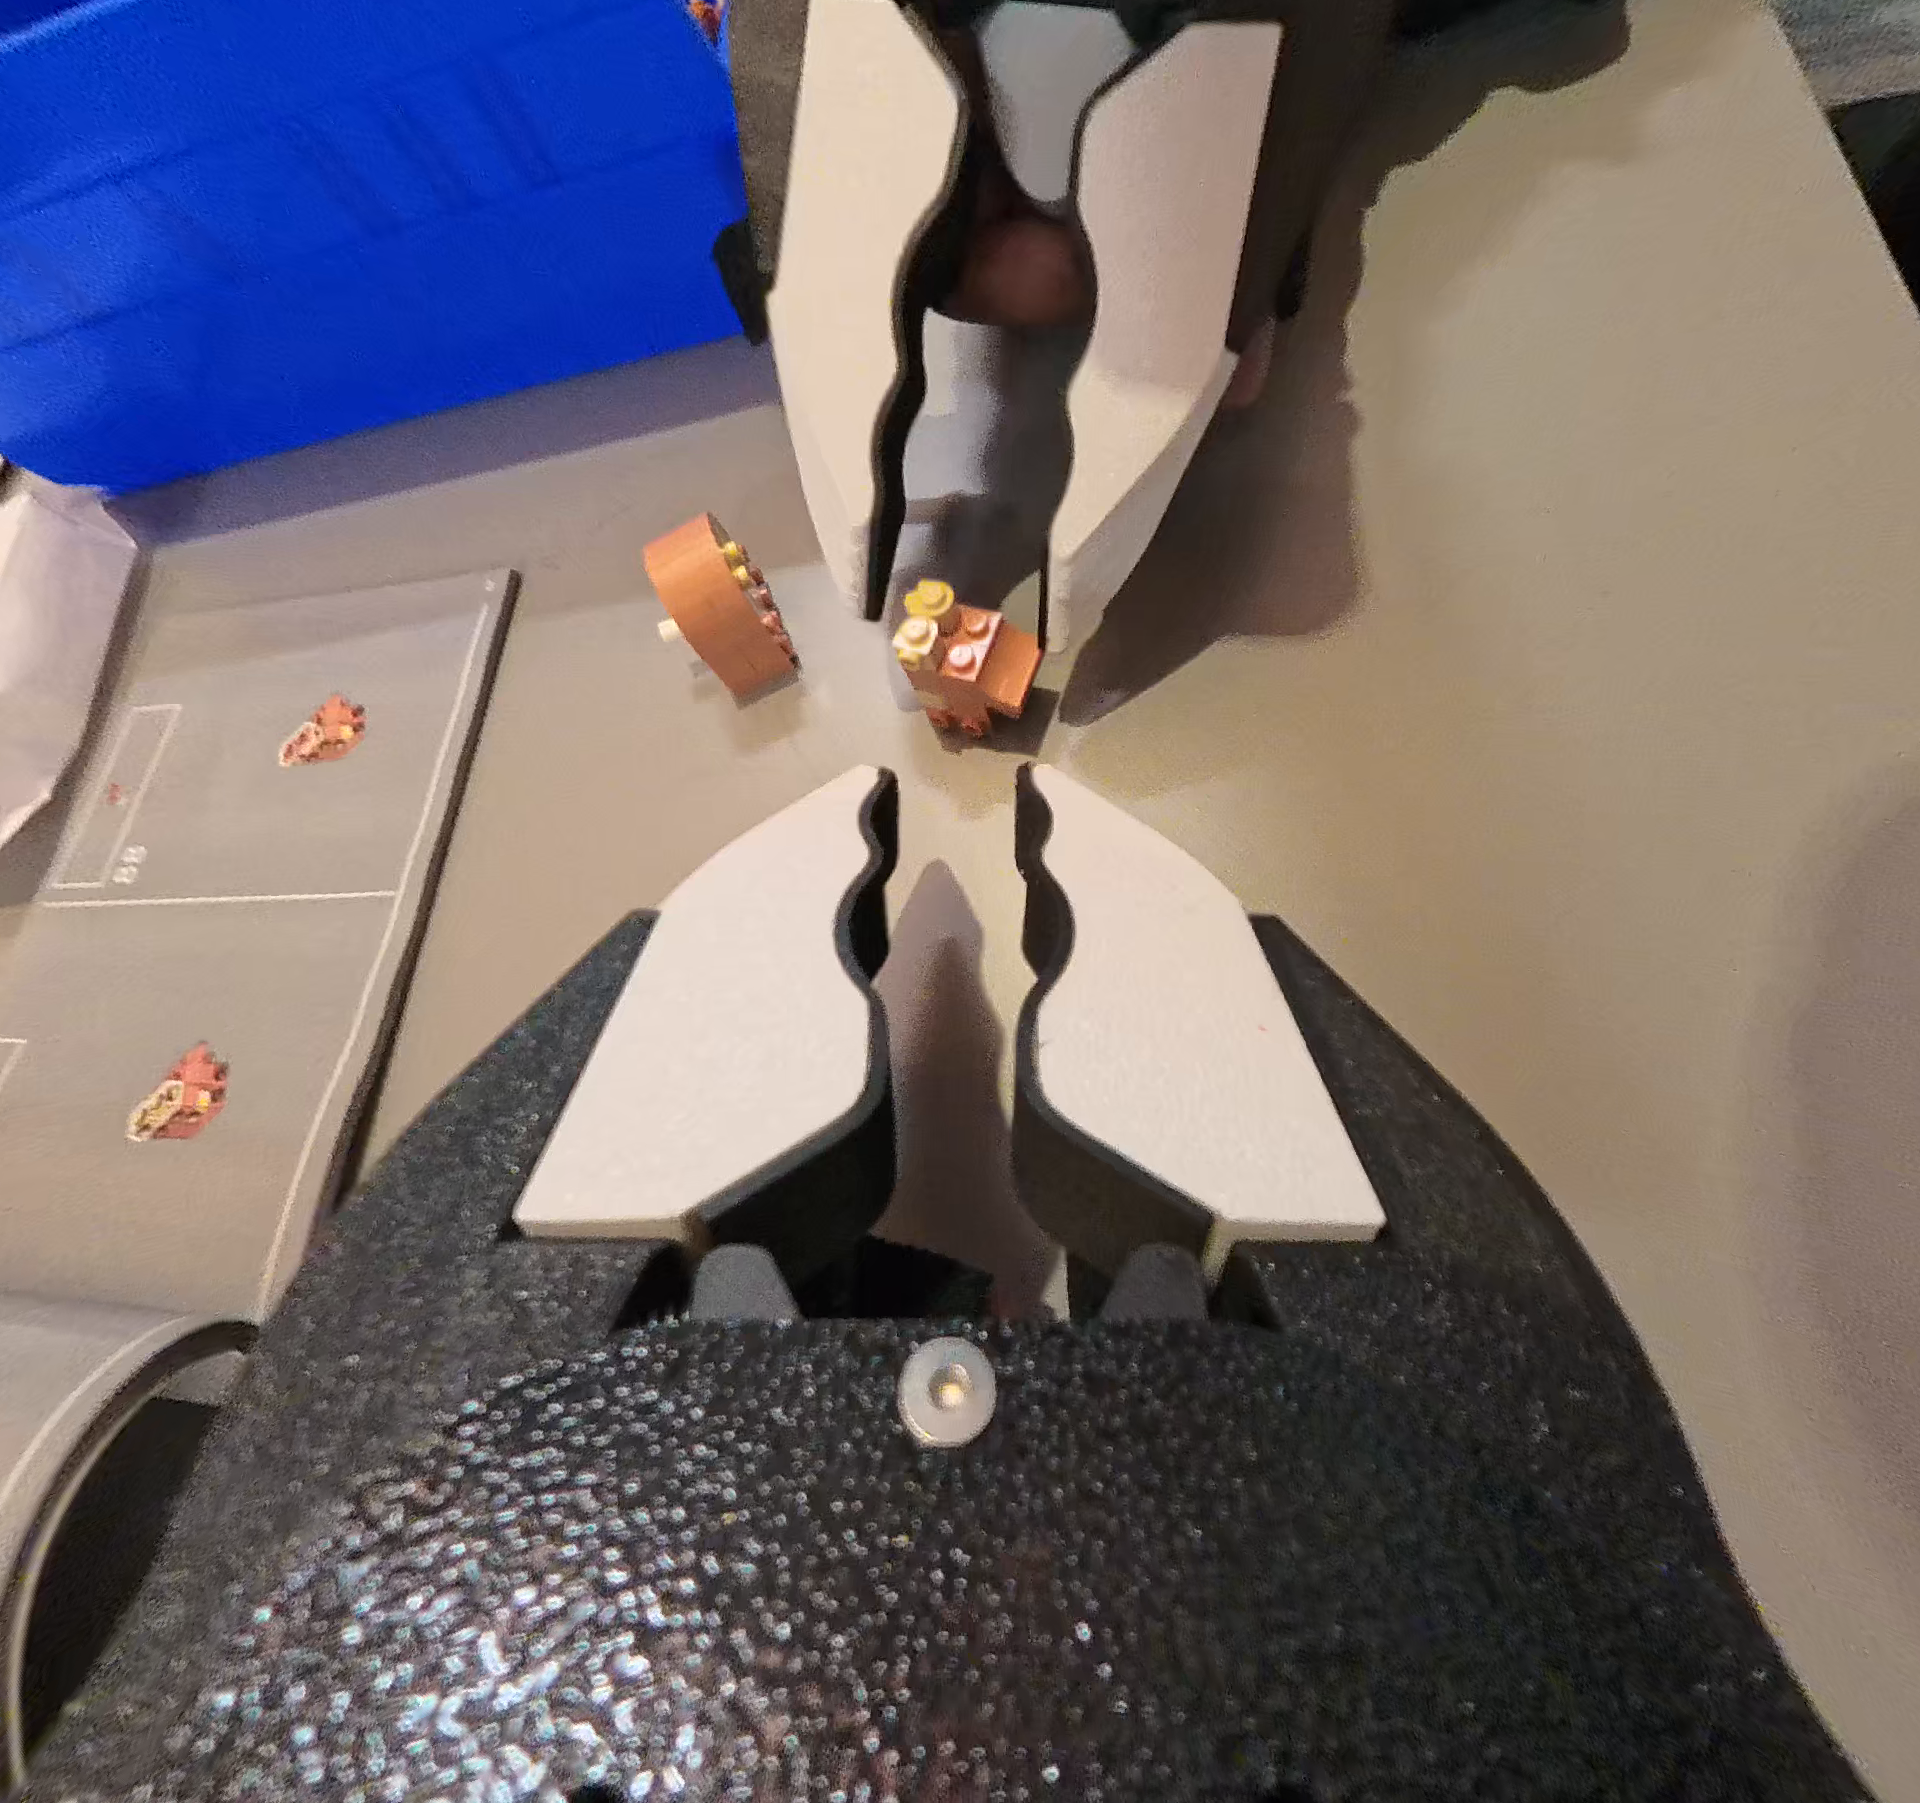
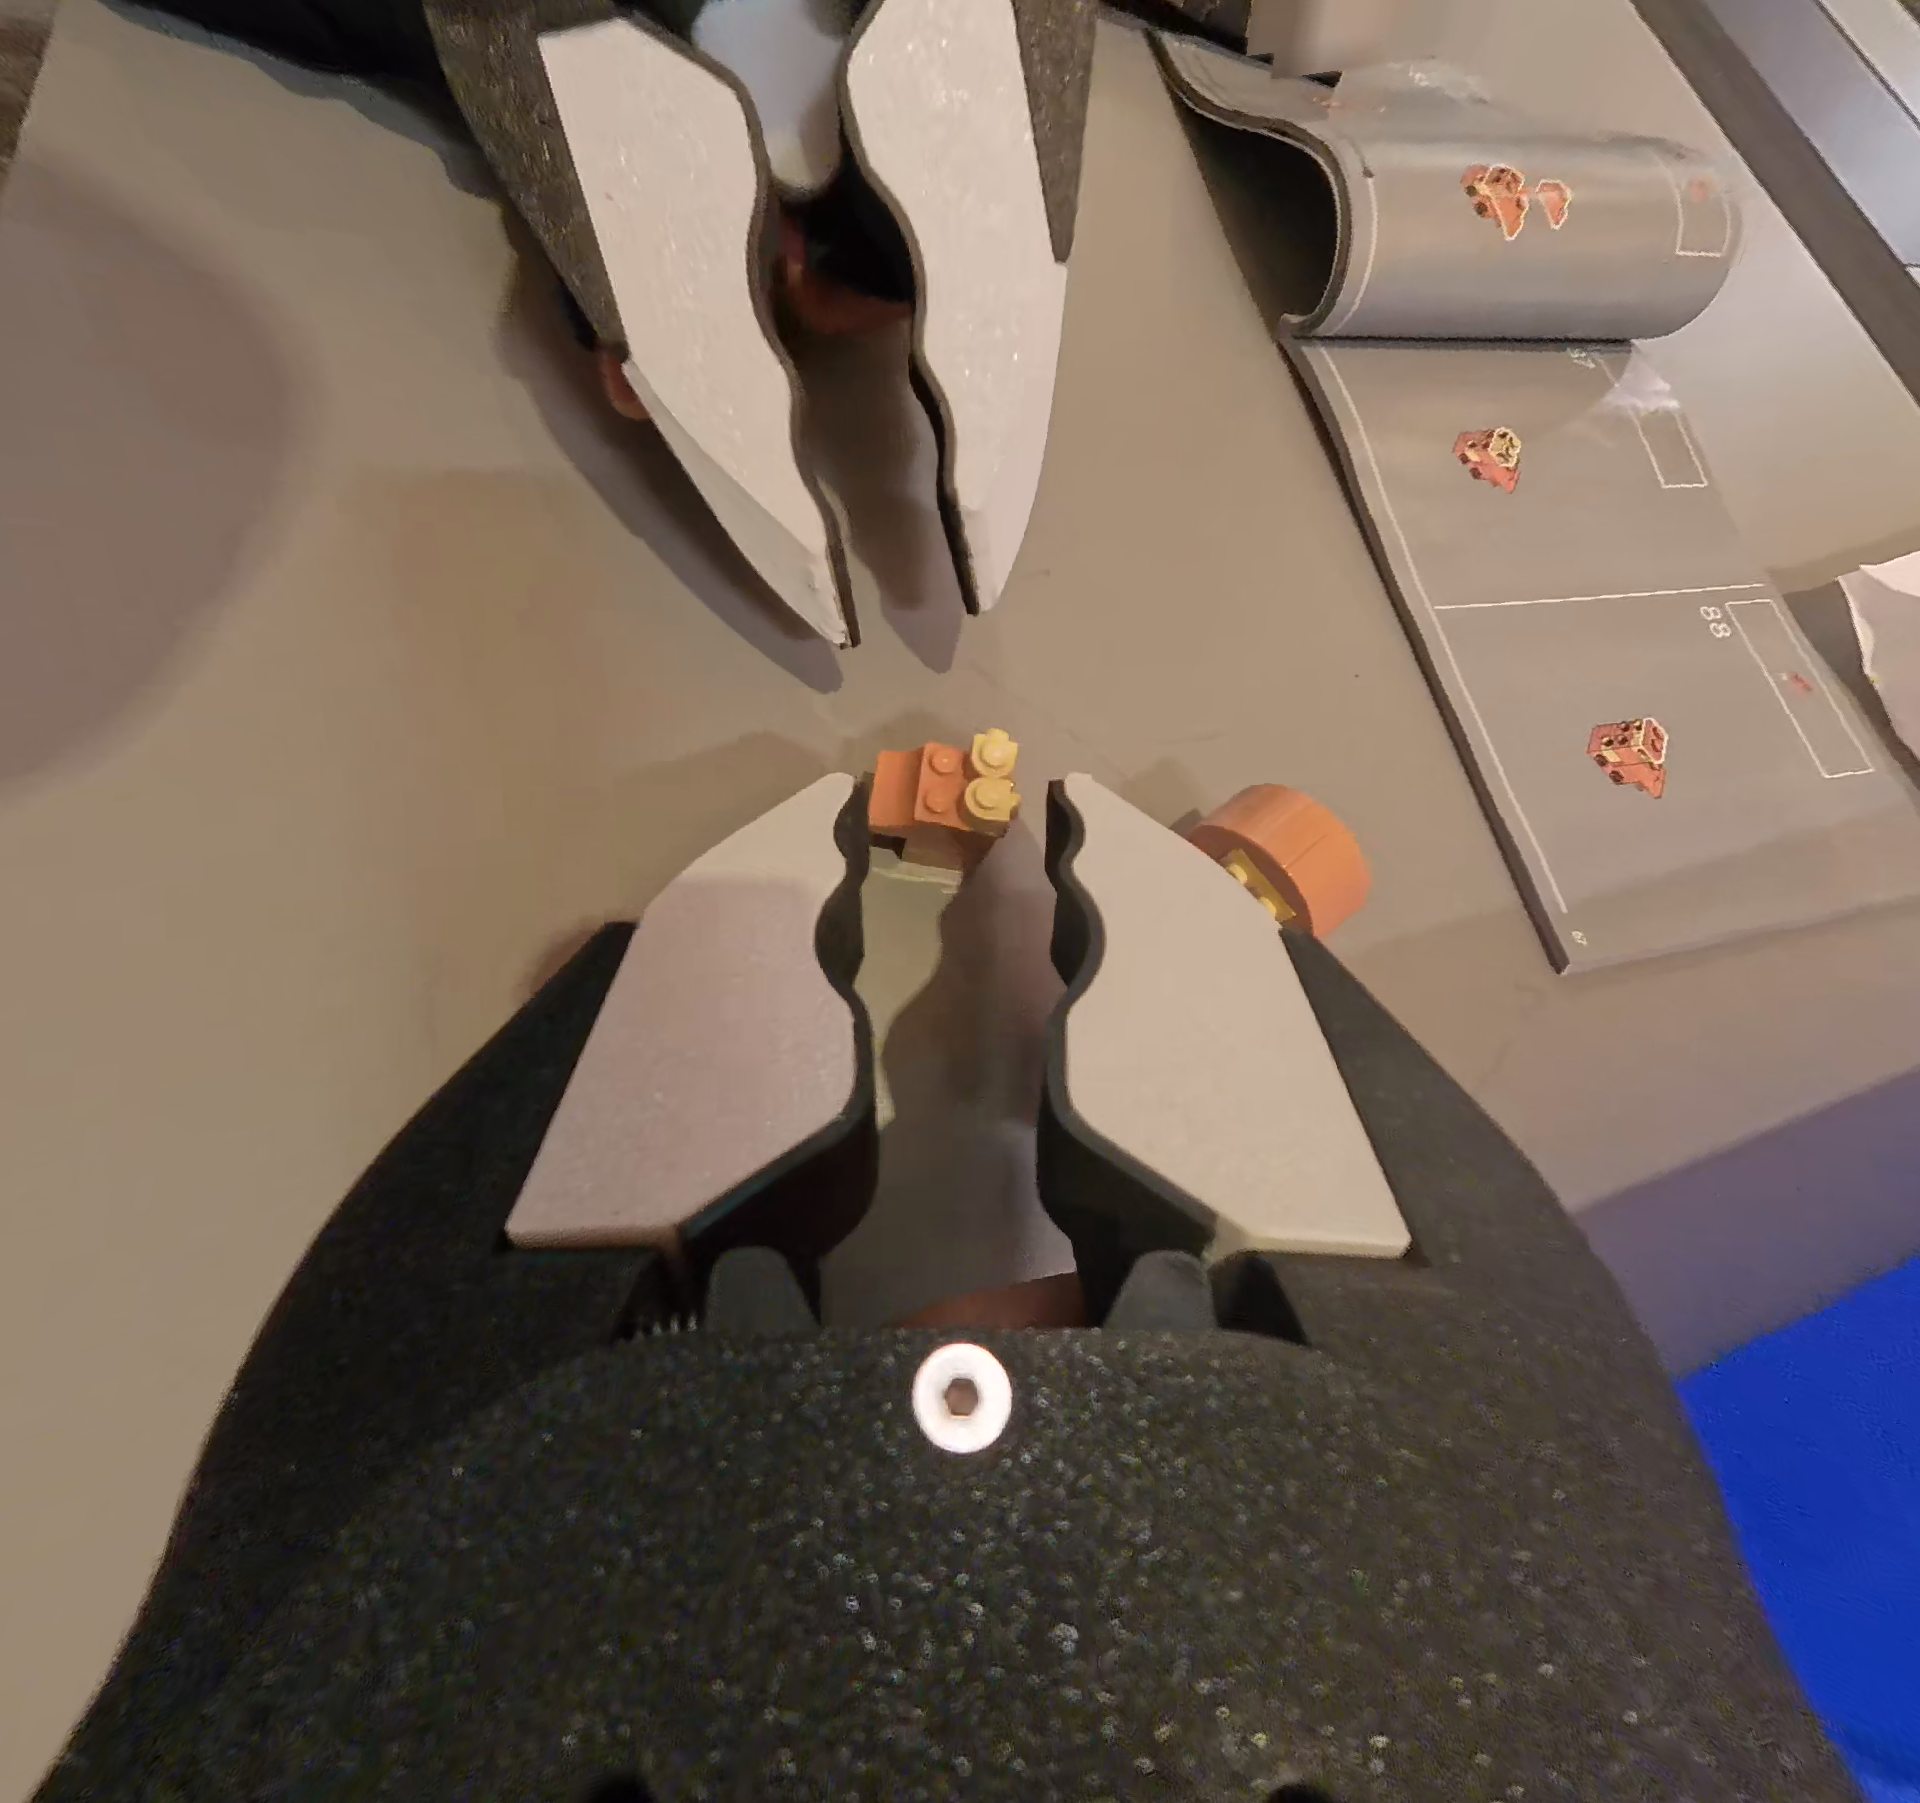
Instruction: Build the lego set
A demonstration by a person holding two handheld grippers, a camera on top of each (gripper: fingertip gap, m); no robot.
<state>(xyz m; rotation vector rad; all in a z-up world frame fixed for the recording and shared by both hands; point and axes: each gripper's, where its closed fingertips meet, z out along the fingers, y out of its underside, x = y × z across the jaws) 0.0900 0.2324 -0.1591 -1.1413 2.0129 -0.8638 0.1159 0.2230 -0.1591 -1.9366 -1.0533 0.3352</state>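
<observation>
A small brown brick assembly [image 2: 914,795] with two tan round studs stands on the grey table [image 2: 416,714] between the fingertips of my right gripper [image 2: 951,792]. It rests against the left pad [image 2: 847,818], and a gap shows between the studs and the right pad, so the jaws are open. The left wrist view shows the same assembly [image 1: 987,667] on the table under the right gripper [image 1: 961,626]. My left gripper [image 1: 956,782] is open and empty, its tips just short of the assembly. It faces the right gripper in the right wrist view [image 2: 906,615].
A round brown brick assembly [image 1: 722,621] lies tilted on the table beside the right gripper, also in the right wrist view [image 2: 1299,854]. A grey instruction booklet [image 1: 260,818] lies open to the side [image 2: 1610,558]. A blue bin [image 1: 312,143] stands behind it. Less than 4 cm separates the two grippers' tips.
</observation>
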